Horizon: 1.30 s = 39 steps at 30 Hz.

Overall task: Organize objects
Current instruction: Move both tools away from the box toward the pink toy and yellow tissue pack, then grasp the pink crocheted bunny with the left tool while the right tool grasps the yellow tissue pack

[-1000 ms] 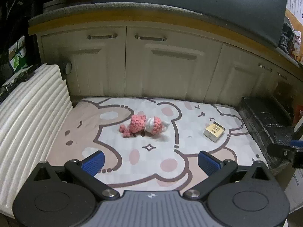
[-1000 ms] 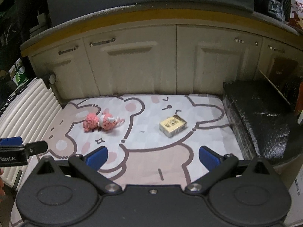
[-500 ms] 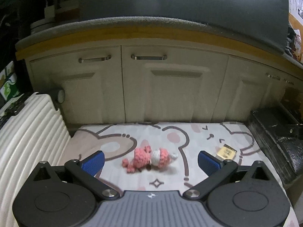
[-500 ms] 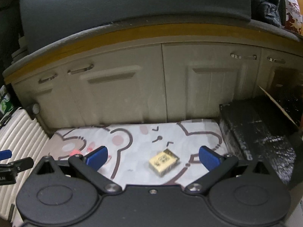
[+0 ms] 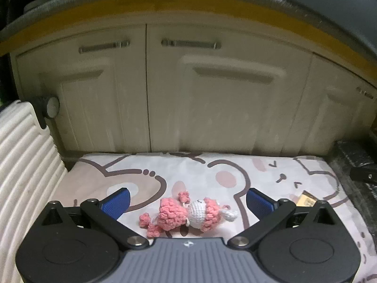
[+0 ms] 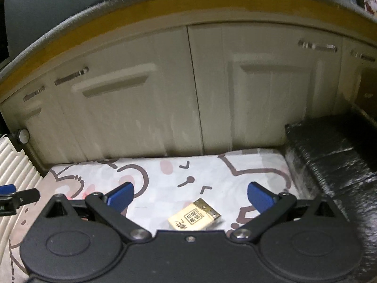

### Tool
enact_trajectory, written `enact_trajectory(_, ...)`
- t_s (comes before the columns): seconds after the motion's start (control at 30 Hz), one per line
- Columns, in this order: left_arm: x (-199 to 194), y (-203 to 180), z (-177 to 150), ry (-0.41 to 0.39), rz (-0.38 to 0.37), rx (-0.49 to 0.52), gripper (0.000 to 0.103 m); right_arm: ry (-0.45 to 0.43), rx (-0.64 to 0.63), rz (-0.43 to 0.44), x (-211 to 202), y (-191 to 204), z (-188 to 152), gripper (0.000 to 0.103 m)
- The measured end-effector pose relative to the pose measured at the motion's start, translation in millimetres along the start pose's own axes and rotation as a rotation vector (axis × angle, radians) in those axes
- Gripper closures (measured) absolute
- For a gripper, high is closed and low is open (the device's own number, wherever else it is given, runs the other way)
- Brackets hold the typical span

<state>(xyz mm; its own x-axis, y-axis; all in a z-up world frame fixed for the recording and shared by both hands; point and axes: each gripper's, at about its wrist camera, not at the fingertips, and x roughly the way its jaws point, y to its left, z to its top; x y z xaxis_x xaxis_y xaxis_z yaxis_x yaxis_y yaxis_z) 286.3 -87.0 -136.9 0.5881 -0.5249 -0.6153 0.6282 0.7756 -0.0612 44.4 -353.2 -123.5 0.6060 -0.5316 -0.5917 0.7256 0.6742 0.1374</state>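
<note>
A pink and white crocheted toy [image 5: 186, 214] lies on the cartoon-print mat [image 5: 212, 169], between and just below the blue fingertips of my left gripper [image 5: 188, 202], which is open and empty. A small yellow box [image 6: 194, 217] lies on the mat [image 6: 235, 165] between the blue fingertips of my right gripper [image 6: 190, 197], also open and empty. The box's corner shows in the left wrist view [image 5: 307, 199]. The left gripper's tip shows at the left edge of the right wrist view [image 6: 18, 197].
Cream cabinet doors [image 5: 188, 94] with metal handles stand right behind the mat. A white ribbed suitcase [image 5: 21, 165] lies on the left. A black wrapped block [image 6: 334, 160] borders the mat on the right.
Both grippers have come down and forward towards the mat. The toy and the box now sit low between the open fingers, much closer than before.
</note>
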Motion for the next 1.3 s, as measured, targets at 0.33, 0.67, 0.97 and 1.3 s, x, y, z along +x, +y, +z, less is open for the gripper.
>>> enact_trajectory(0.33, 48.9, 5.8, -20.7, 0.007, -0.025, 0.076, 0.000, 0.061, -0.022, 0.041, 52.0, -18.0, -20.9, 0.000)
enact_trajectory(0.67, 81.7, 20.2, -32.6, 0.065, -0.091, 0.076, 0.000, 0.138, -0.073, 0.080, 101.1, -18.4, -34.7, 0.000)
enact_trajectory(0.97, 98.8, 17.1, -39.6, 0.099, -0.104, 0.073, 0.000, 0.183, -0.073, 0.136, 123.6, -10.3, -44.7, 0.000)
enact_trajectory(1.3, 111.9, 11.4, -44.4, 0.120, -0.093, 0.080, 0.000, 0.298, -0.179, 0.313, 120.6, 9.7, -48.7, 0.000)
